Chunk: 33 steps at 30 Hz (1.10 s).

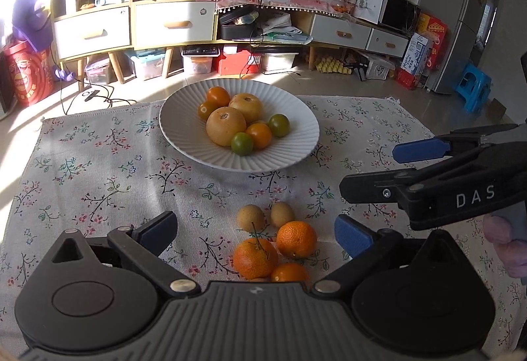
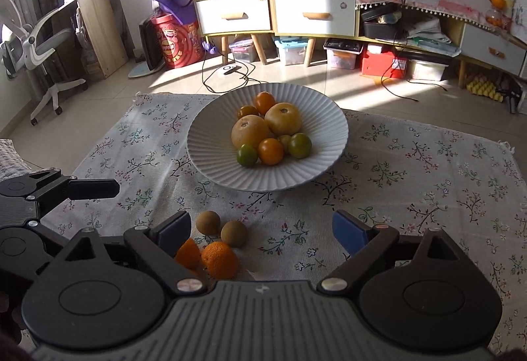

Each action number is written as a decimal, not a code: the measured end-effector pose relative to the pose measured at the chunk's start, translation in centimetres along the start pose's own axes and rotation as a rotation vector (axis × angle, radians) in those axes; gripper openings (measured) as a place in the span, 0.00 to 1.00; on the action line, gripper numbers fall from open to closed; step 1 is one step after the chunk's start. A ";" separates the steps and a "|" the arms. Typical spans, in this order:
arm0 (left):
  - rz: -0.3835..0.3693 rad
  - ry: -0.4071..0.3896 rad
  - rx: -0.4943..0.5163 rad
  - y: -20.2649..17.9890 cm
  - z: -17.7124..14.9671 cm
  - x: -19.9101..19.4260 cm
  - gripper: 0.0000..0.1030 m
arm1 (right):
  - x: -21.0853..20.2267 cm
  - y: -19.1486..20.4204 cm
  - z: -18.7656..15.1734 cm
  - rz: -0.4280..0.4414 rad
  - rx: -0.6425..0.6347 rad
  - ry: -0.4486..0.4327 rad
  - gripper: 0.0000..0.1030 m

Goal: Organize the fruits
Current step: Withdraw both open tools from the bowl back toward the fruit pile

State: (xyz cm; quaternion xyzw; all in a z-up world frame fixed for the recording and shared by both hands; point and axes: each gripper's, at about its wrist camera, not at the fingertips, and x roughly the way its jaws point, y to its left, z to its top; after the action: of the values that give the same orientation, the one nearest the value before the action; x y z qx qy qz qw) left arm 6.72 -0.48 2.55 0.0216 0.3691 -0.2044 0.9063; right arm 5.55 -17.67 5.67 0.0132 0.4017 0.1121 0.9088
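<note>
A white ribbed plate on the floral cloth holds two large yellow pears, several orange tomatoes and two green ones. Nearer me, loose on the cloth, lie two brown kiwis and three mandarins. My left gripper is open and empty, its pads on either side of the mandarins. My right gripper is open and empty, just right of the loose fruit; it also shows in the left wrist view at the right.
The floral cloth covers the low table. Beyond its far edge is tiled floor with cables, storage boxes and wooden cabinets. An office chair stands at far left.
</note>
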 end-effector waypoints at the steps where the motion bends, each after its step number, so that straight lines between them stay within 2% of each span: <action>1: 0.005 0.006 0.005 0.0 -0.3 0.0 0.93 | -0.1 -0.1 -0.2 0.002 0.004 -0.001 0.90; 18: 0.012 0.045 0.016 -0.1 -4.3 -0.4 0.93 | -0.1 -1.2 -4.0 0.005 0.013 0.021 0.94; 27: 0.040 0.014 0.061 -0.3 -5.7 0.3 0.92 | -0.2 -1.3 -5.7 -0.020 -0.020 0.009 0.97; 29: 0.034 0.002 0.071 -0.4 -5.8 0.5 0.90 | 0.0 -1.3 -5.8 -0.028 -0.032 0.009 0.97; 33: 0.010 0.001 0.077 -0.6 -5.8 0.9 0.71 | 0.3 -0.9 -6.1 -0.034 -0.055 0.017 0.97</action>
State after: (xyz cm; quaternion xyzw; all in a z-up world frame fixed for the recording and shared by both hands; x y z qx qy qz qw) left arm 3.23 -0.26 -2.16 0.0582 0.3612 -0.2140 0.9058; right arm 1.45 -18.89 1.17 -0.0196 0.4065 0.1078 0.9071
